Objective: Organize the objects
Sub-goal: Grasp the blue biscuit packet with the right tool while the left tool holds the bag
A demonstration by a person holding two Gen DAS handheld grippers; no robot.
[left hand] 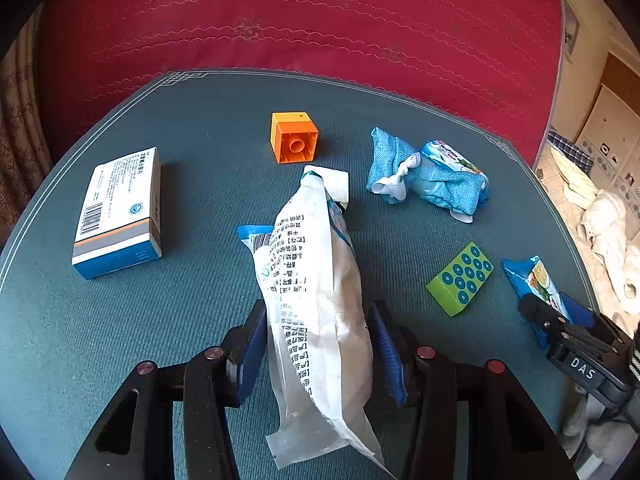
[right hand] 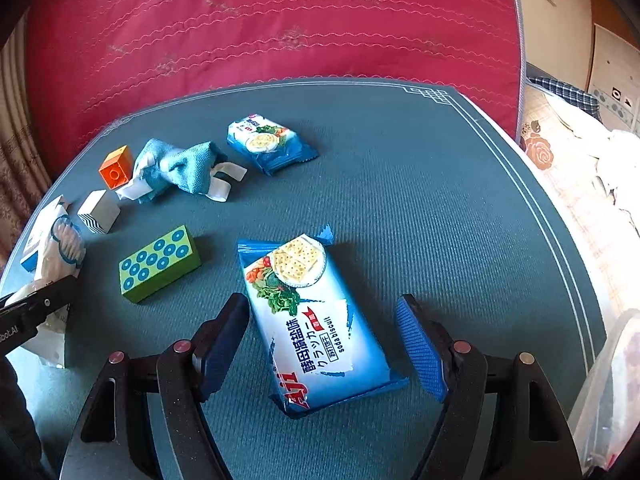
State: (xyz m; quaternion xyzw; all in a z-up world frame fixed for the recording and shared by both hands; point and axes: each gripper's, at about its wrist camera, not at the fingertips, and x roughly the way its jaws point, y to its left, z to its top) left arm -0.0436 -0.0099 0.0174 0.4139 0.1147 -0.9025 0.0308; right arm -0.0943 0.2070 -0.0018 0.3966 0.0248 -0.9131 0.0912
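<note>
A teal-covered table [right hand: 400, 168] is seen before a red bed [right hand: 260, 20], and the objects on it are spread loosely, so little sorting is judged to be done.

The largest item, a white printed bag [left hand: 316, 300], is clamped between the blue pads of the left hand-held gripper [left hand: 316, 344]; whether it is lifted clear of the table cannot be told. A soda biscuit packet [right hand: 316, 320] lies flat between the fingers of the right hand-held gripper [right hand: 324, 344], which stands open around it with a gap showing at both pads, so this grasp is judged not yet made.

A medicine box [left hand: 120, 212] lies near the left edge, well apart from the rest. A crumpled blue cloth [right hand: 180, 168] is bunched toward the far side, with a second biscuit packet [right hand: 268, 142] just beside it. A green block with blue dots [right hand: 158, 262] rests near the held bag. An orange block [left hand: 294, 138] and a small white striped block [right hand: 98, 211] sit on the far left.

All of these are left ungrouped; no container is visible.
</note>
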